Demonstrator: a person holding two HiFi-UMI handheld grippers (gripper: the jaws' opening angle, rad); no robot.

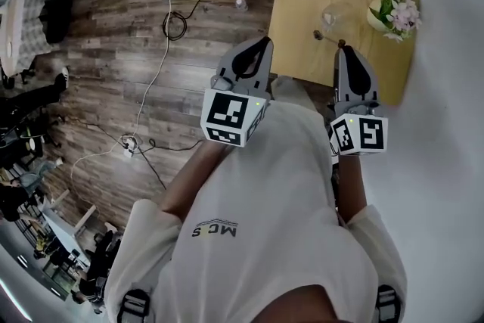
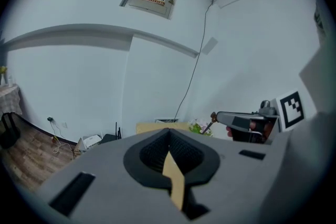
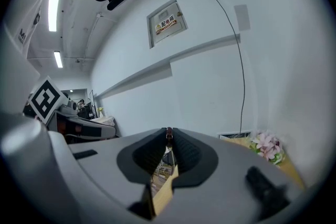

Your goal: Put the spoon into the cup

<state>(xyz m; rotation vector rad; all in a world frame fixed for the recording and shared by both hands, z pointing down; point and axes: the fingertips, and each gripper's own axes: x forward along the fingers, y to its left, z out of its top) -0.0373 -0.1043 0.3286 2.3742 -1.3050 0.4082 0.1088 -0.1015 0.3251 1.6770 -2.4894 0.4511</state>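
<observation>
Wooden counter point(image 1: 302, 4) carries a clear glass cup point(image 1: 338, 15) with flowers point(image 1: 393, 10) near it. The right claw point(image 1: 344, 49) is clenched on the small brown spoon point(image 1: 318, 34) — lifted, near the cup, not yet inside. The left claw point(image 1: 261, 43) is pressed together on nothing, off to the side. This looks like the carrying step; next — bring the spoon over the rim, tip it down, let go.
</observation>
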